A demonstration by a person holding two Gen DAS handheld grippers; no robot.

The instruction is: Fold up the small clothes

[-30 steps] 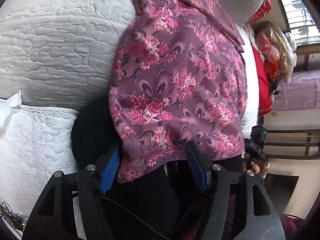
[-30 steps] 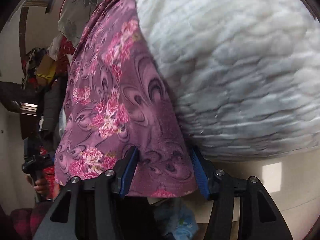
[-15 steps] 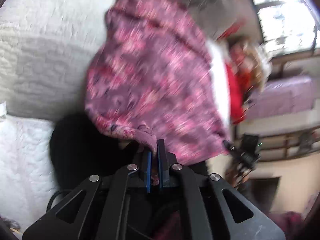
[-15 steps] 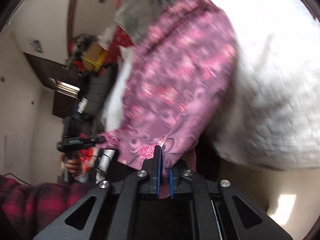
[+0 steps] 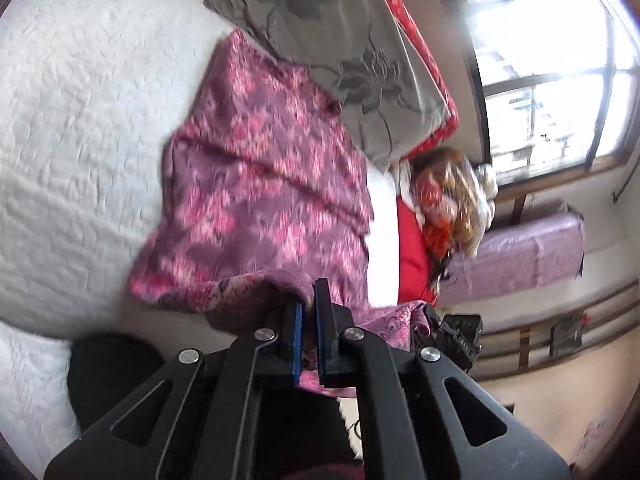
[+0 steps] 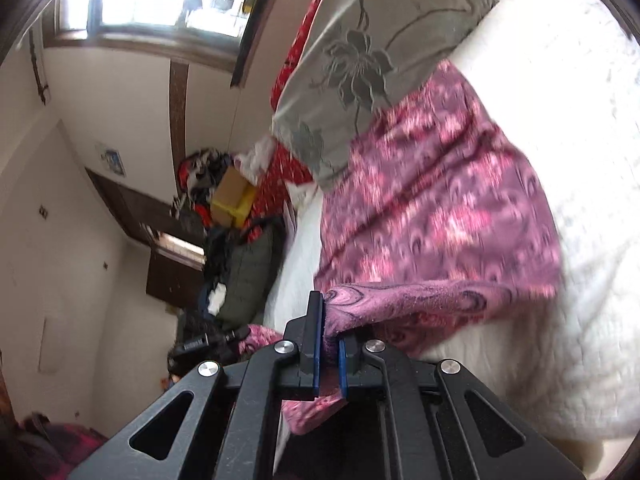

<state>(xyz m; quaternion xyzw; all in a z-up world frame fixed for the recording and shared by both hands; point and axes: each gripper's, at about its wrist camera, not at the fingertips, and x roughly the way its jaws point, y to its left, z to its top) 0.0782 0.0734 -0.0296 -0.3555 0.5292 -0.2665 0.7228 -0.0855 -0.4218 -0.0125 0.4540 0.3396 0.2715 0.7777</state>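
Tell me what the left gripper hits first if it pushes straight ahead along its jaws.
The left gripper, jaws shut on the purple floral garment, would probably run straight into more of that cloth, with the white quilted bedspread beneath. Depth is unclear.

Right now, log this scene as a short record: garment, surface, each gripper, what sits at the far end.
garment: purple floral cloth, spread on the bed, near edge lifted
surface: white quilt
left gripper: jaws shut on the cloth's near edge
right gripper: jaws shut on the cloth's near edge
far end: grey pillow overlaps the cloth's far edge
image: cloth motion-blurred in both views
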